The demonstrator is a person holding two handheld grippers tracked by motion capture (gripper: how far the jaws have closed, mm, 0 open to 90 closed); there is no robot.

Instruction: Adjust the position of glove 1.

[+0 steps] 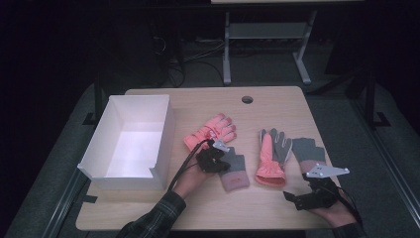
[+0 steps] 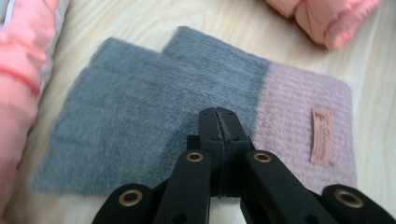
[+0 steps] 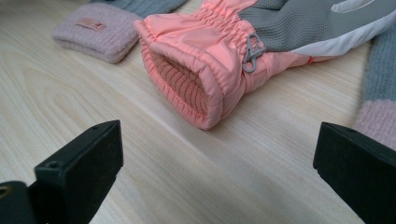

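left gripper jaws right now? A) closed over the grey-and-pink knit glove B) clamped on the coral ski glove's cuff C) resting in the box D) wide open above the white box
A: in the left gripper view the left gripper has its jaws pressed together over the grey-and-pink knit glove, away from the white box.

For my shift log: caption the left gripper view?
Left hand-held gripper, jaws closed, over a grey-and-pink knit glove on the wooden table.

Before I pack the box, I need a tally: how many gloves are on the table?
4. A pink glove beside the box, a grey knit glove under the left gripper, a pink-and-grey glove mid-table, and a grey knit glove by the right gripper. The box looks empty.
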